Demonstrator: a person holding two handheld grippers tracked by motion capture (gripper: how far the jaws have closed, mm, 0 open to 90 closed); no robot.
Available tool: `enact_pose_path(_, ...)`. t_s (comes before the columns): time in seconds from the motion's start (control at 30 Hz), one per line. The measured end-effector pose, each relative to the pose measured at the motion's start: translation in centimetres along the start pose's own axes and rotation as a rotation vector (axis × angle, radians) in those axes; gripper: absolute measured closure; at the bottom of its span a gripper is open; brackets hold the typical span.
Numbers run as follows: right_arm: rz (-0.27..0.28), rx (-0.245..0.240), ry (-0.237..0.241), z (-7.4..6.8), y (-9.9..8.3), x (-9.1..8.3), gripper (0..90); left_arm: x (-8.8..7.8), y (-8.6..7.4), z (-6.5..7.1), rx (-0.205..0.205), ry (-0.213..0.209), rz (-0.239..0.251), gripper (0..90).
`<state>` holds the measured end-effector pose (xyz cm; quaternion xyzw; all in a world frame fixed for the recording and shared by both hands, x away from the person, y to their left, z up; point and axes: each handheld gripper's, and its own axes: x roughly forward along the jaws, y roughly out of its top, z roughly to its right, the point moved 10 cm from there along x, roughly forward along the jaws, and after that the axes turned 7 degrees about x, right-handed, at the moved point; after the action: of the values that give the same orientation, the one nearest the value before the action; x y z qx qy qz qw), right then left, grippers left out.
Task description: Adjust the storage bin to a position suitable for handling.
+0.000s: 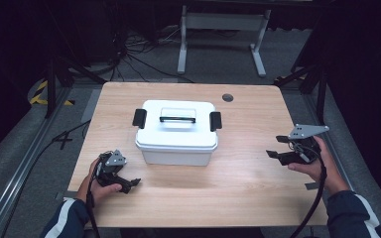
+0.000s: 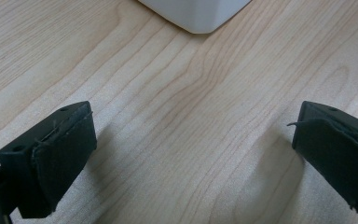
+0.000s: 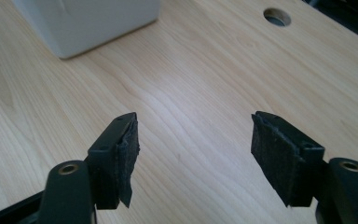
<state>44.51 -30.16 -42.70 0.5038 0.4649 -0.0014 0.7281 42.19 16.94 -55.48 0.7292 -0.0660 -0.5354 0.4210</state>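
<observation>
On the middle of the wooden table (image 1: 238, 183) stands a white storage box (image 1: 176, 133) with its lid on; a black latch (image 1: 139, 118) sits on its left side, a second black latch (image 1: 215, 121) on its right side, and a clear handle (image 1: 177, 116) lies flat on the lid. Both latches look folded against the box. The left gripper (image 1: 127, 182) rests low near the front left part of the table, held by the person's left hand (image 1: 101, 187), and it is near the front left corner of the box but apart from it. In the left gripper view its two black jaws stand wide apart with only bare wood between them, so it is released and grasps nothing; a corner of the box (image 2: 196, 15) shows at the top. The right gripper (image 1: 276, 147) is held by the right hand (image 1: 315, 166) near the right edge of the table, well apart from the box, and its jaws point toward the box. In the right gripper view its jaws are also apart and nothing is between the pads (image 3: 127, 156), so it is released too. Behind the box there is a round cable hole (image 1: 227, 97) in the table top.
</observation>
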Motion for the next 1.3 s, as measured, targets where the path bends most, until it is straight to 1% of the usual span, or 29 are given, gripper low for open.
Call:
enact_pose_path(0.03, 0.004, -0.005, 0.014, -0.2, 0.5, -0.1, 32.9, 0.0, 0.0, 0.0, 0.000, 0.000, -0.001, 0.1)
enact_pose_path(0.07, 0.004, -0.018, 0.022, -0.5, 1.4, -0.2, 32.9, 0.0, 0.0, 0.0, 0.000, 0.000, 0.000, 0.1)
enact_pose_path(0.17, 0.015, -0.048, 0.028, -1.0, 3.1, -0.3, 33.0, 0.0, 0.0, 0.0, -0.001, 0.001, 0.000, 0.1)
enact_pose_path(0.27, 0.037, -0.056, 0.039, -1.6, 5.0, -0.3, 31.5, 0.0, 0.0, 0.1, -0.006, -0.001, 0.001, 0.1)
enact_pose_path(0.33, 0.032, -0.083, 0.024, -2.0, 6.4, -0.1, 31.2, 0.0, 0.0, 0.1, -0.005, -0.001, 0.001, 0.1)
enact_pose_path(0.37, 0.033, -0.090, 0.042, -2.4, 7.0, -0.1, 31.7, 0.0, 0.0, 0.1, -0.006, -0.001, 0.001, 0.1)
enact_pose_path(0.4, 0.031, -0.097, 0.047, -2.6, 7.4, 0.0, 32.3, 0.0, 0.0, 0.1, -0.006, -0.001, 0.000, 0.1)
enact_pose_path(0.53, 0.019, -0.130, 0.050, -3.5, 9.8, 0.4, 34.0, 0.0, 0.0, 0.1, -0.006, -0.001, 0.000, 0.1)
enact_pose_path(0.6, 0.000, -0.141, 0.049, -3.9, 10.5, 0.7, 35.3, 0.0, 0.0, 0.1, -0.006, -0.001, 0.001, 0.1)
enact_pose_path(0.63, -0.005, -0.147, 0.058, -4.0, 10.8, 0.8, 35.8, 0.0, 0.0, 0.1, -0.006, -0.001, 0.001, 0.1)
enact_pose_path(0.73, -0.025, -0.173, 0.055, -4.2, 11.6, 1.2, 36.6, 0.0, 0.0, 0.0, -0.005, -0.001, 0.001, 0.1)
enact_pose_path(0.8, -0.027, -0.182, 0.080, -4.7, 12.3, 1.4, 37.1, 0.0, 0.0, 0.1, -0.005, -0.002, 0.001, 0.1)
enact_pose_path(0.9, -0.029, -0.204, 0.083, -5.3, 13.3, 1.9, 37.6, 0.0, 0.0, 0.1, -0.006, -0.002, 0.001, 0.1)
enact_pose_path(0.97, -0.027, -0.218, 0.102, -5.9, 14.1, 2.2, 38.1, 0.0, 0.0, 0.0, -0.001, 0.001, 0.000, 0.1)
enact_pose_path(1.07, -0.045, -0.245, 0.109, -6.6, 14.9, 2.9, 39.0, 0.0, 0.0, 0.0, -0.005, -0.001, 0.001, 0.1)
enact_pose_path(1.1, -0.045, -0.245, 0.109, -6.6, 14.9, 2.9, 39.0, 0.0, 0.0, 0.0, -0.005, -0.001, 0.001, 0.1)
enact_pose_path(1.13, -0.048, -0.255, 0.128, -7.1, 15.4, 3.2, 39.7, 0.0, 0.0, 0.0, -0.005, -0.001, 0.001, 0.1)
enact_pose_path(1.17, -0.053, -0.266, 0.131, -7.3, 15.8, 3.5, 39.9, 0.0, 0.0, 0.1, -0.006, -0.001, 0.000, 0.1)
enact_pose_path(1.3, -0.059, -0.272, 0.167, -8.2, 16.9, 4.2, 43.0, 0.0, 0.0, 0.1, -0.009, 0.002, 0.003, 0.2)
